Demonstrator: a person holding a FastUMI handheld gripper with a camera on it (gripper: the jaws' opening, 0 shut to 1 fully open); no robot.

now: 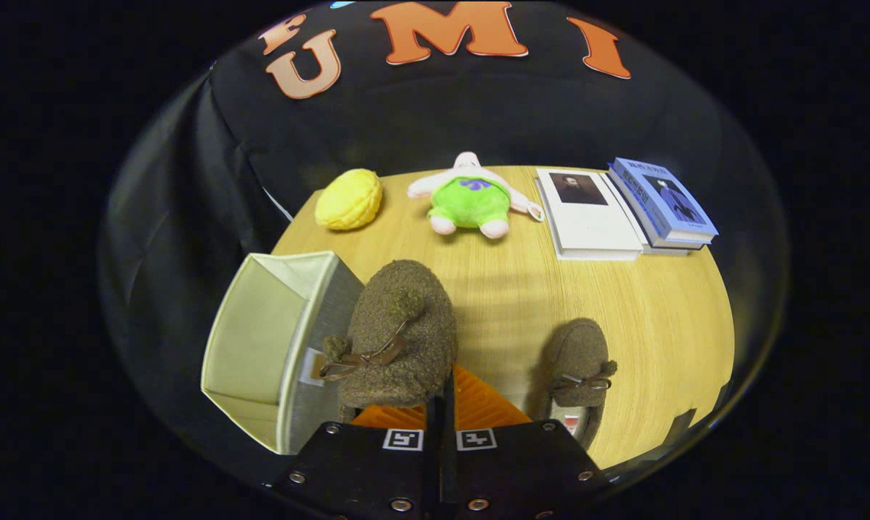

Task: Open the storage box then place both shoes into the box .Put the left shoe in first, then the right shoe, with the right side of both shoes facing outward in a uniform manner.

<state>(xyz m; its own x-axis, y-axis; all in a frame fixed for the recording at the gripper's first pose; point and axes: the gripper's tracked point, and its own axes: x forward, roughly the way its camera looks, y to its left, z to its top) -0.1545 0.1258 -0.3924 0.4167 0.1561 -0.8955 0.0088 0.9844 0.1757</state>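
A brown fuzzy shoe [399, 336] with a bow hangs lifted in front of me, toe pointing away, with my gripper [442, 404] shut on its heel edge. It hovers just right of the open storage box [261, 347], a pale fabric box with a grey outer wall and nothing visible inside. The second brown shoe [578, 368] lies flat on the wooden table [659, 318], to the right of my fingers, toe pointing away.
At the table's far side lie a yellow round plush [348, 199], a pink and green plush toy [470, 202], a white book [590, 214] and a stack of blue books [662, 202]. Black cloth walls surround the table.
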